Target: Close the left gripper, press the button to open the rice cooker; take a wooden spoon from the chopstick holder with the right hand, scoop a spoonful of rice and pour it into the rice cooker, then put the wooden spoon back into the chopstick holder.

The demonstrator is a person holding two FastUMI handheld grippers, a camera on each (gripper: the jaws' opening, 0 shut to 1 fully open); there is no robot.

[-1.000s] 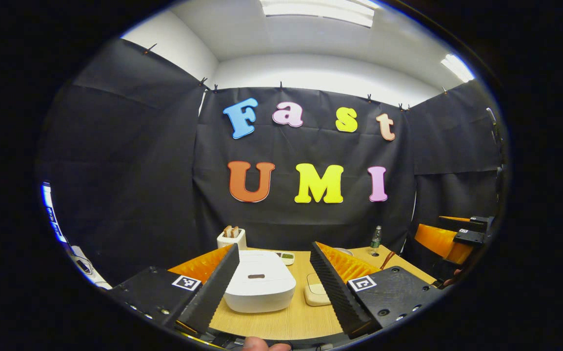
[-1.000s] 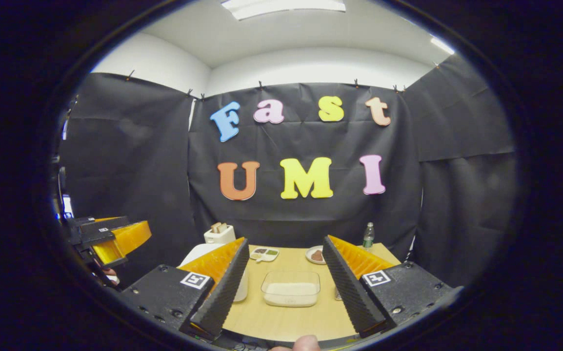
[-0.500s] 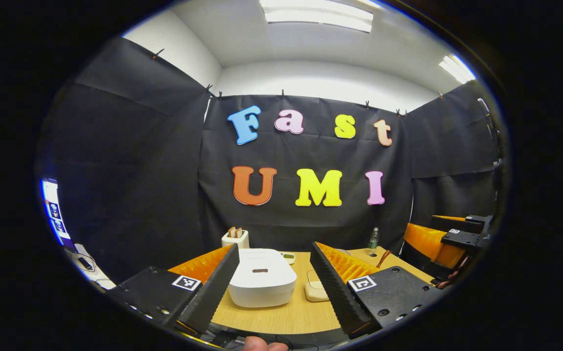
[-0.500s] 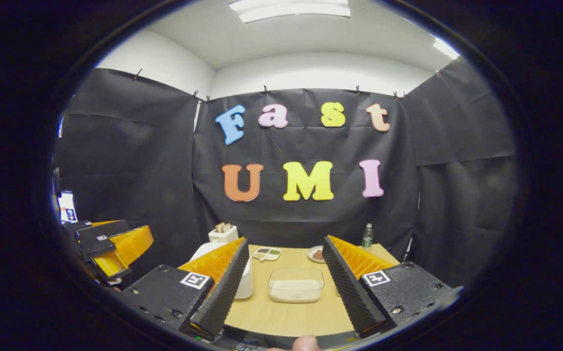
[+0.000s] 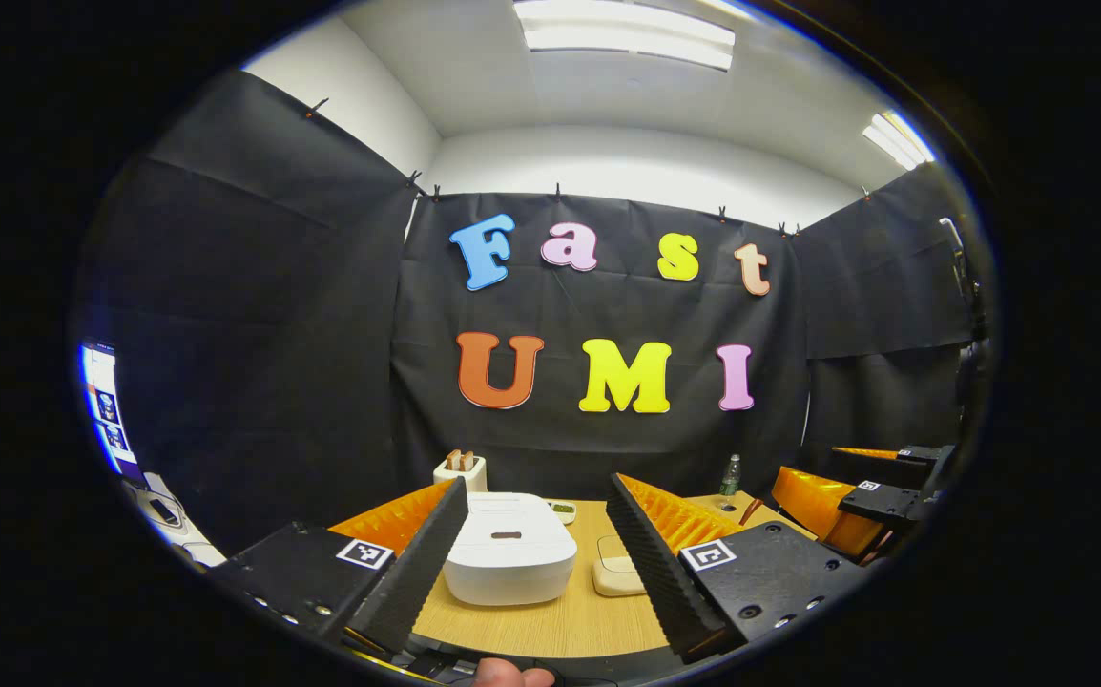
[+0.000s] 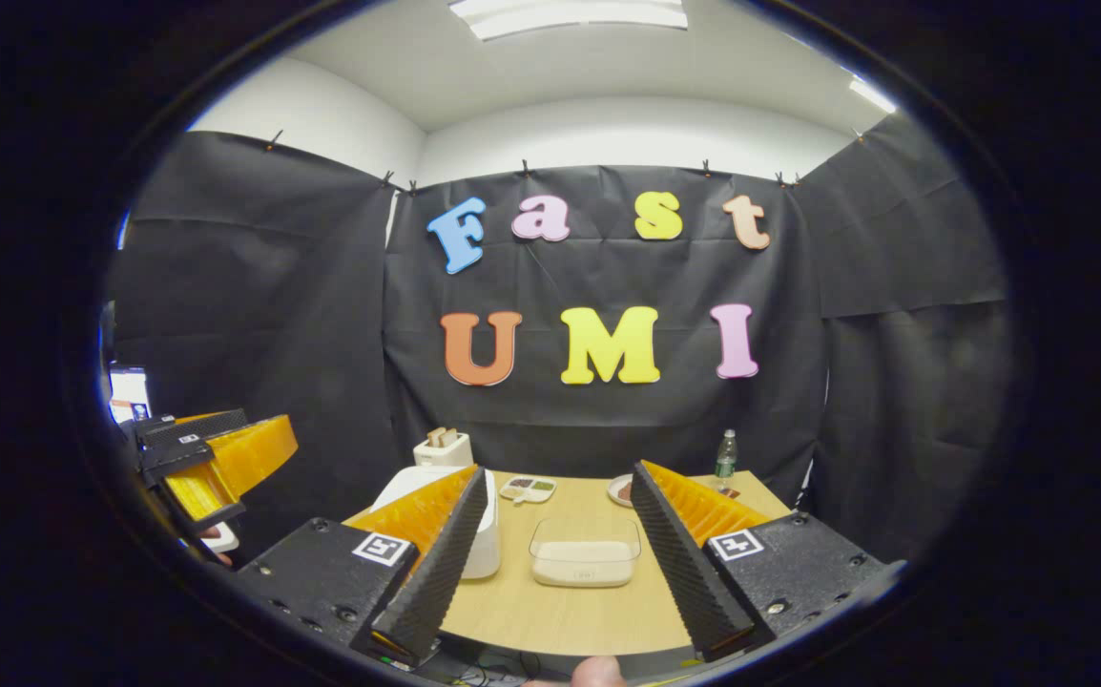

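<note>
While tools gape, rice cooker unlabelled

We see a bench of pale wood grain with a smooth, matt top. The rice cooker looks like smooth white plastic with a soft sheen, and the chopstick holder has a similar white finish, with wooden handles standing in it. The rice box is clear, glossy plastic. Each tool's fingers show ribbed, matt faces. The booth wall is dull creased cloth.
</note>
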